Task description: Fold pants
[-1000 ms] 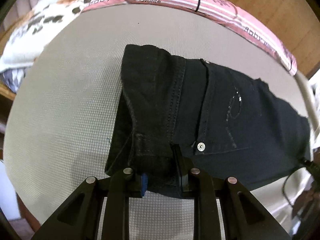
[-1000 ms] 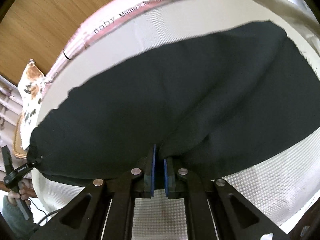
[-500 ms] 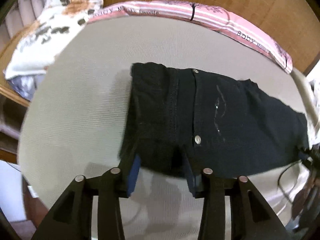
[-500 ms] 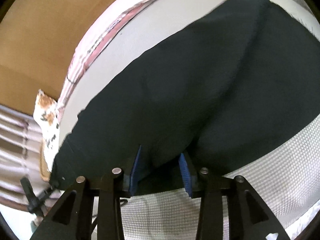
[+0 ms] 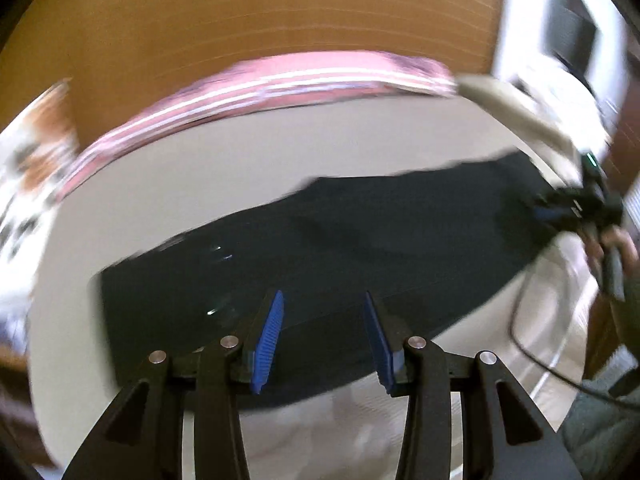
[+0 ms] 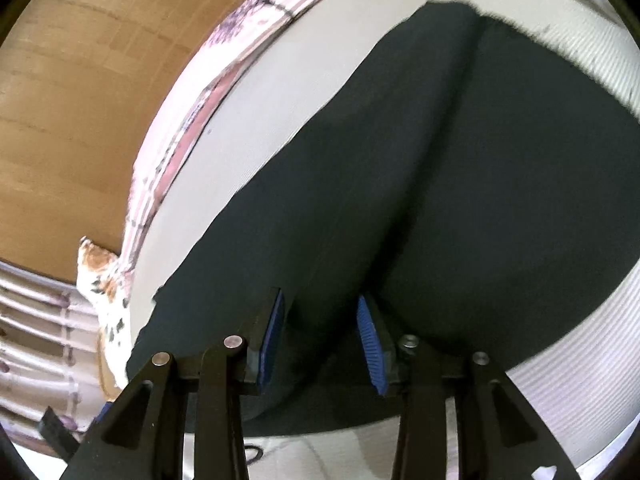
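The black pants (image 5: 360, 240) lie flat and folded lengthwise on the beige mattress (image 5: 240, 160). They also fill the right wrist view (image 6: 460, 200). My left gripper (image 5: 322, 338) is open and empty, hovering over the near edge of the pants by the waist end. My right gripper (image 6: 322, 338) is open and empty over the near edge of the legs; it also shows in the left wrist view (image 5: 560, 210) at the far right end of the pants. The left wrist view is blurred.
A pink striped cloth (image 5: 260, 92) (image 6: 208, 92) runs along the mattress's far edge against a wooden headboard (image 5: 280, 20). A floral pillow (image 5: 28, 152) (image 6: 104, 276) lies at the left. A cable (image 5: 532, 344) hangs at the right.
Both grippers went from shut on the pants' near edge to open, letting go. Both have lifted off the cloth, and the left one has swung to the right.
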The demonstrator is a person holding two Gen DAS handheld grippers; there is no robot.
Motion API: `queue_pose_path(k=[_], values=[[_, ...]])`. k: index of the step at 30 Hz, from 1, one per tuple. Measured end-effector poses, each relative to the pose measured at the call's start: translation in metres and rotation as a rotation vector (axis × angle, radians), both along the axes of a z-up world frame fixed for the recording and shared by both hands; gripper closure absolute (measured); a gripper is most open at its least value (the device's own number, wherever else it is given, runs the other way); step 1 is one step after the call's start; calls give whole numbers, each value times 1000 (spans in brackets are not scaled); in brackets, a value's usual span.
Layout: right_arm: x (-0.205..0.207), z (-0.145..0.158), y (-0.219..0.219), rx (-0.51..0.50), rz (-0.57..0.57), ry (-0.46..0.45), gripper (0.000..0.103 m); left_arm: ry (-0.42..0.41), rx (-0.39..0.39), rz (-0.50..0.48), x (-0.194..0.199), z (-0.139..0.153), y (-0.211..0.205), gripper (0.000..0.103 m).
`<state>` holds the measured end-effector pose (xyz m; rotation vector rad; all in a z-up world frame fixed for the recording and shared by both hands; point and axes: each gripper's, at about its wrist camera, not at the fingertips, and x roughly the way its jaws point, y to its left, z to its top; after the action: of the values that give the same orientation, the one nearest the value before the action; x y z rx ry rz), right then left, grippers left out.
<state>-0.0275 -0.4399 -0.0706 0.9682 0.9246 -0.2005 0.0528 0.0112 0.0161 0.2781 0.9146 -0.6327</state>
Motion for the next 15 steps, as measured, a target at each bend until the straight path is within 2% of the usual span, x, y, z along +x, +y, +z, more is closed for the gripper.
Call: queue_pose_path(k=[3, 7, 15], values=[[1, -4, -23, 43, -41, -14, 68, 24, -11, -147, -4, -17, -59, 60], [5, -6, -44, 73, -66, -20, 69, 61, -16, -285, -11, -34, -123, 60], [24, -3, -70, 57, -60, -4, 67, 96, 11, -437, -30, -56, -184, 60]])
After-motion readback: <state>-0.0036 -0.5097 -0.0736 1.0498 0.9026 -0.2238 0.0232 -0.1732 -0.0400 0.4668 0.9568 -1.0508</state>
